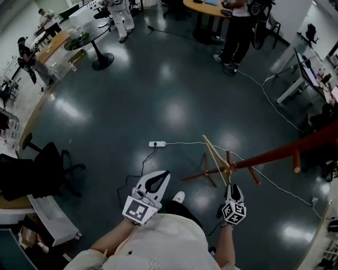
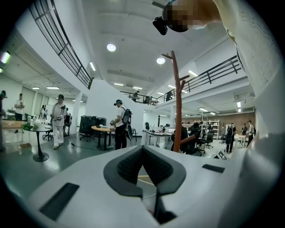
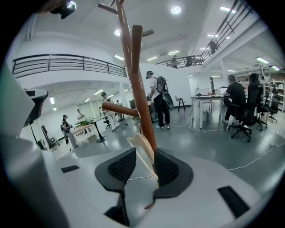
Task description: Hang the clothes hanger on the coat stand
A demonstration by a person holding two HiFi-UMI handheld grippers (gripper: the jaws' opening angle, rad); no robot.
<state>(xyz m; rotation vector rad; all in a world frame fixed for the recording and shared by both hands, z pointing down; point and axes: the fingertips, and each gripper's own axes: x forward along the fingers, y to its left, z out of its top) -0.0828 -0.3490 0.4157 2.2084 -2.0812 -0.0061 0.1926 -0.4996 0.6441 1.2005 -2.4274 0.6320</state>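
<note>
While we stand at the coat stand (image 1: 285, 149), clothes hanger (image 1: 214, 153): hooked over a low peg, pale arm running down between our right jaws.
Right tool (image 3: 144, 153): spread wide, and we're not pinching the hanger.
Left tool (image 2: 142, 149): pressed together, nothing in it, pointing level across the room.

Coat stand (image 3: 141, 100) and hanger (image 3: 142, 149) crowd the right hand-held gripper (image 3: 142, 167); open floor (image 1: 158, 95) leftward.

Open-plan office hall: glossy dark grey floor (image 1: 158, 89), round wood-topped table (image 1: 203, 6), black swivel office chair (image 1: 45, 166), white desk with monitors (image 1: 303, 74), black-railed mezzanine balcony (image 3: 67, 64) overhead.
</note>
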